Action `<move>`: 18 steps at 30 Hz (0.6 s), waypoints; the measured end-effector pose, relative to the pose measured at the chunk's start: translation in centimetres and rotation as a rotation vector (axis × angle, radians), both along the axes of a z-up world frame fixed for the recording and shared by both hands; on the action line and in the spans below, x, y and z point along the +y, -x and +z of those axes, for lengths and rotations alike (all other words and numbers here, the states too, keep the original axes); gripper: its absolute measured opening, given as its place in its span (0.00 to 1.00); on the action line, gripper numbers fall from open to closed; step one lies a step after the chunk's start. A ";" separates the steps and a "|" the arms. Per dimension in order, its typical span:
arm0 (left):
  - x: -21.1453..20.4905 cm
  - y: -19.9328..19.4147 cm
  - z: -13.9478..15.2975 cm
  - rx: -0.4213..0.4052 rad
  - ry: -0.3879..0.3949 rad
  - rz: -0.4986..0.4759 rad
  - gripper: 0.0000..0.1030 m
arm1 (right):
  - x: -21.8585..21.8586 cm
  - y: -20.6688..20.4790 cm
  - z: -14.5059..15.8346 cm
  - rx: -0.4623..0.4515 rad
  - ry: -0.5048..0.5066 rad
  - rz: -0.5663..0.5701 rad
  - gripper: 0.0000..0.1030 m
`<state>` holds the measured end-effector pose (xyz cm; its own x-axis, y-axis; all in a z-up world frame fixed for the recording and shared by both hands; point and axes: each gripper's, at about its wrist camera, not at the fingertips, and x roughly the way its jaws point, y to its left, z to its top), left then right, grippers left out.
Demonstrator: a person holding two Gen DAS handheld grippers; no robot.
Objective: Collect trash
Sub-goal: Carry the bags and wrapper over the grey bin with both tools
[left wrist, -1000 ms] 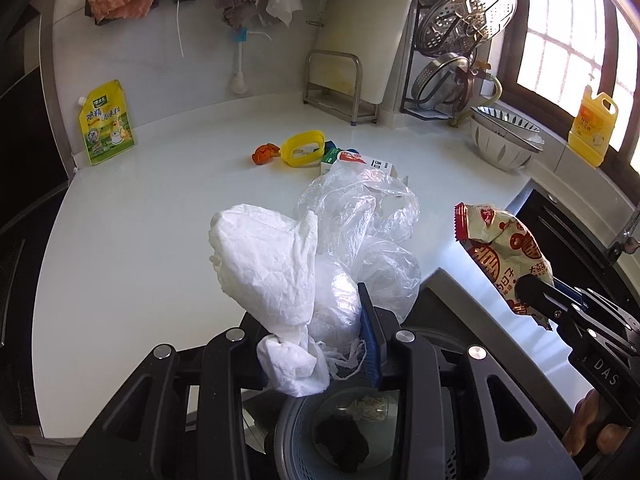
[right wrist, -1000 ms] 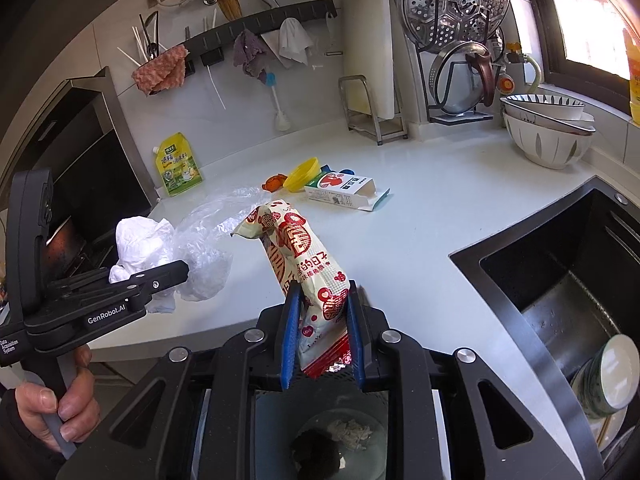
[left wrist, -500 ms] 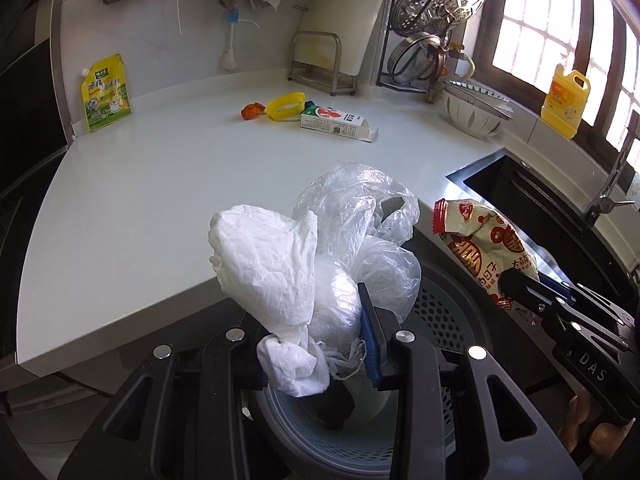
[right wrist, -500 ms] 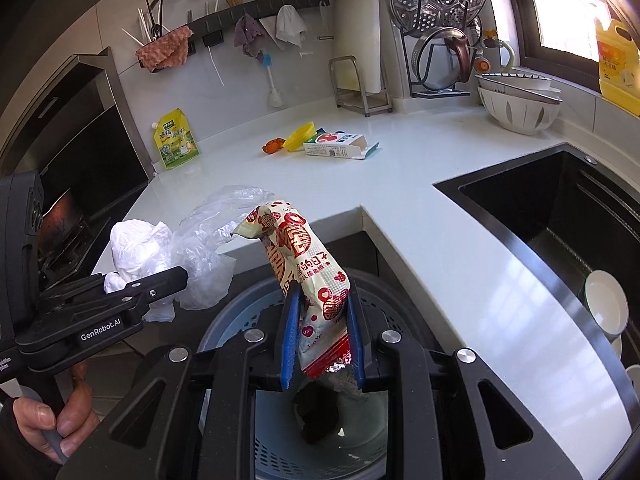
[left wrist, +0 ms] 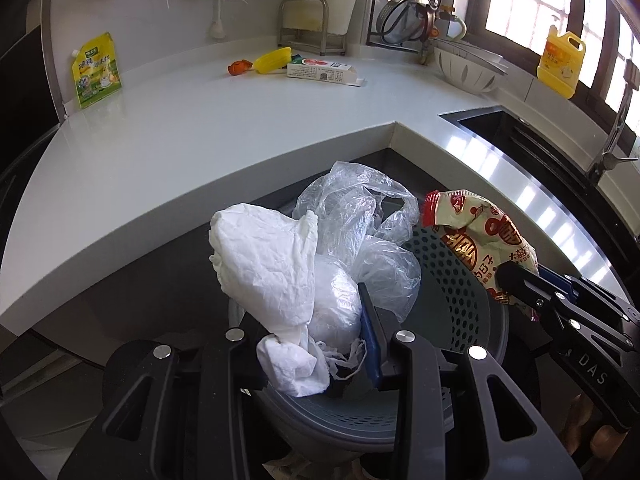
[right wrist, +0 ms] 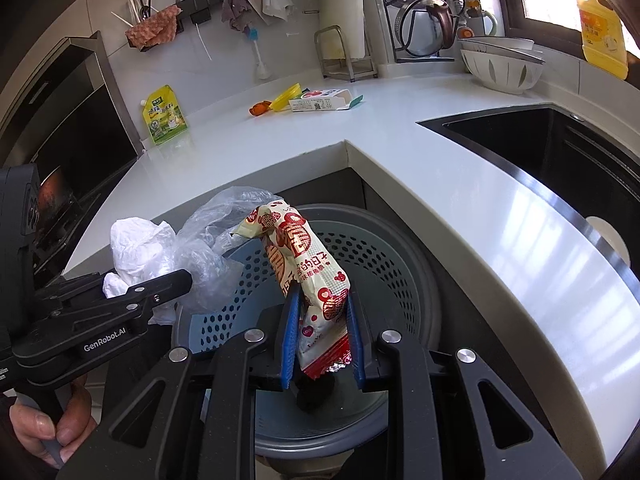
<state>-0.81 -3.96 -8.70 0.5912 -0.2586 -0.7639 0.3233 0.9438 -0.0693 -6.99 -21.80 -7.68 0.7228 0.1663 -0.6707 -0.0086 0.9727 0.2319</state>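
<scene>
Wrapper (right wrist: 308, 276) and bags (left wrist: 320, 264) above bin (right wrist: 404, 264)

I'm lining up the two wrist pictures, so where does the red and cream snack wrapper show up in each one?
Left wrist: snack wrapper at right of middle, held over the grey bin.
Right wrist: snack wrapper at centre, pinched between the blue fingers.
Shared landmark: white carton on the counter.

Carton (left wrist: 320, 74) on white countertop (left wrist: 200, 132)
</scene>
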 end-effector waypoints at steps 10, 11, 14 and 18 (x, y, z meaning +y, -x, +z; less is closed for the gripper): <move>-0.8 -0.6 -1.8 0.030 -0.028 -0.002 0.33 | -0.5 -0.1 -2.0 0.034 -0.015 -0.009 0.21; -0.8 -0.7 -2.0 0.034 -0.030 0.000 0.33 | -0.6 -0.2 -2.2 0.041 -0.017 -0.011 0.21; -1.1 -0.9 -2.6 0.047 -0.038 0.000 0.33 | -0.7 -0.5 -2.8 0.059 -0.020 -0.014 0.21; -1.7 -1.3 -3.6 0.070 -0.049 -0.007 0.34 | -0.6 -1.1 -3.5 0.080 -0.009 -0.012 0.21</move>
